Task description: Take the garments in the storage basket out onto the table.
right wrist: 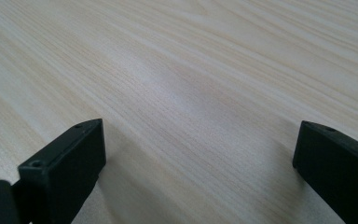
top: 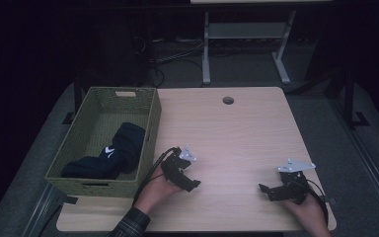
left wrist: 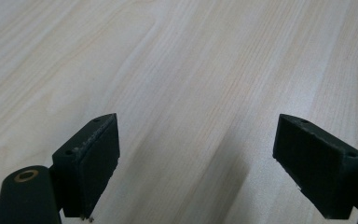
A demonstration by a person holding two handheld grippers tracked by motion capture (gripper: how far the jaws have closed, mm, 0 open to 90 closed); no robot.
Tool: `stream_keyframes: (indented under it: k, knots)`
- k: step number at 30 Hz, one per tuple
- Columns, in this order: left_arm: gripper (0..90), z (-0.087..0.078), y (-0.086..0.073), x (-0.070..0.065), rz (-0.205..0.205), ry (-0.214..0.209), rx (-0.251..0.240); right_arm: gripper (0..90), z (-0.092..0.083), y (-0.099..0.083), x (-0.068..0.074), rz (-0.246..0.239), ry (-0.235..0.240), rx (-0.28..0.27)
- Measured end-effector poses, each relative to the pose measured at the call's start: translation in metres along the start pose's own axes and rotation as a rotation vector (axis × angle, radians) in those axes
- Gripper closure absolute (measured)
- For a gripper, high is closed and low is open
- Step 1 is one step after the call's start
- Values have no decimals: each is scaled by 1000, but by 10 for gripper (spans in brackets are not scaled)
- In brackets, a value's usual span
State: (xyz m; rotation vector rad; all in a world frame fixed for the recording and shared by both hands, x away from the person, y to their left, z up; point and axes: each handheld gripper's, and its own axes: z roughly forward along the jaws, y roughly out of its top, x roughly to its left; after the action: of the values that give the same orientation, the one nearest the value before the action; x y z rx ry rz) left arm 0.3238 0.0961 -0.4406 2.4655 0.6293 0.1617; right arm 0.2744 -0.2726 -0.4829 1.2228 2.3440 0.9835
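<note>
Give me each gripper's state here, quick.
Left gripper: open, jaws wide apart over the bare table, holding nothing.
Right gripper: open, jaws wide apart, holding nothing.

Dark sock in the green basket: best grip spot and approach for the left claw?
Grip the sock at its raised upper end, near the basket's right wall, coming straight down from above. The walls block any side approach, and that bunched end looks thick enough to pinch. The left claw is open and closest.

Bare light wooden tabletop (top: 237,133) lies open ahead of both grippers; the green woven basket (top: 150,126) walls its left edge.
</note>
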Motion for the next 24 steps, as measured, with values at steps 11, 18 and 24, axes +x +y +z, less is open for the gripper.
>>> stream_keyframes:
  k: [11,18,24]
  knots:
    - [148,-11,5,0,11,-9,-13,22,0,0,0,0,0,0]
    - [148,-17,8,-1,14,-11,-25,22,0,0,0,0,-1,0]
    - [148,-22,13,1,12,-9,-40,21,0,0,0,0,0,0]
